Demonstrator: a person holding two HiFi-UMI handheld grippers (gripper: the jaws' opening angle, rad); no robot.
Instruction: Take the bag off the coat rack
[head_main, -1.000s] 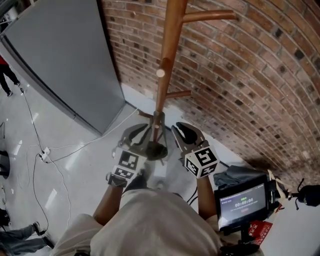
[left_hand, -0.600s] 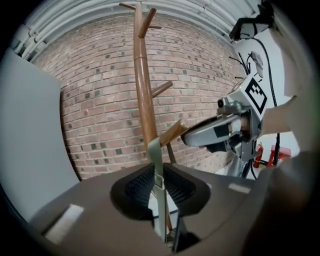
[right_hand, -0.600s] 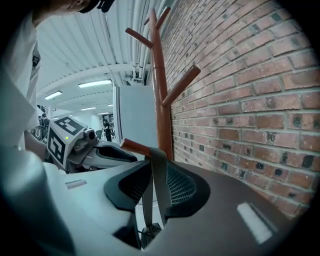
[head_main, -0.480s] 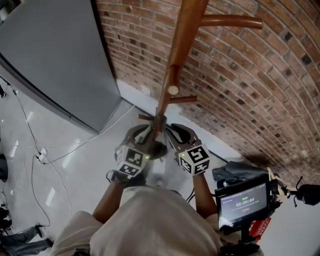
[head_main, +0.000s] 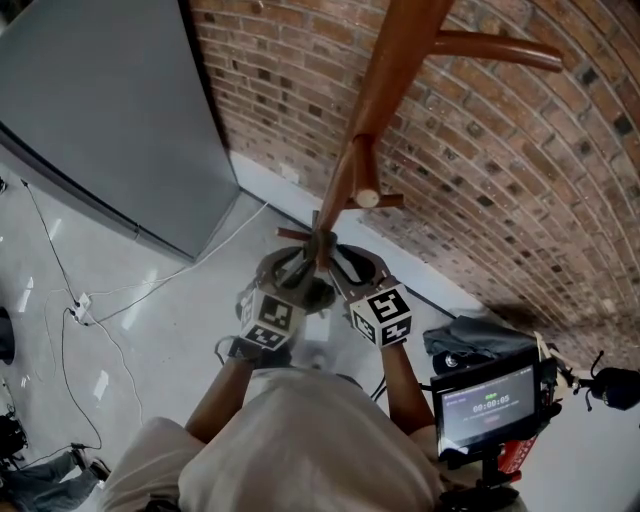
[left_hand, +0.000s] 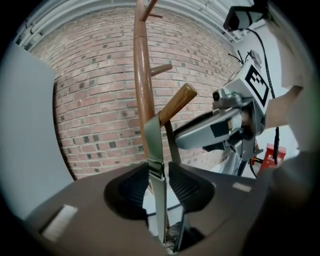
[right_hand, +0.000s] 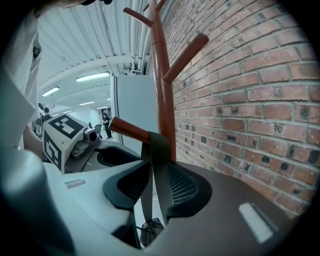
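Note:
A wooden coat rack (head_main: 385, 90) stands against the brick wall. A grey bag strap (left_hand: 154, 145) hangs looped over one of its lower pegs (left_hand: 177, 102). The strap runs down between the pads of my left gripper (left_hand: 159, 180), whose jaws have just been opening and stand apart from it. The same strap (right_hand: 159, 150) drops off the peg (right_hand: 130, 131) through my right gripper (right_hand: 154, 180), which has also just been opening. In the head view both grippers, left (head_main: 290, 262) and right (head_main: 345, 262), sit side by side at the pole. The bag's dark top (right_hand: 149, 231) shows just below the jaws.
A tall grey cabinet (head_main: 100, 100) stands left of the rack, and the brick wall (head_main: 500, 170) is right behind it. White cables (head_main: 90, 300) lie on the shiny floor. A screen on a stand (head_main: 490, 405) and a dark bundle (head_main: 470, 335) are at lower right.
Both grippers have sunk a little and drawn closer together at the pole, with their jaws spread wider around the strap.

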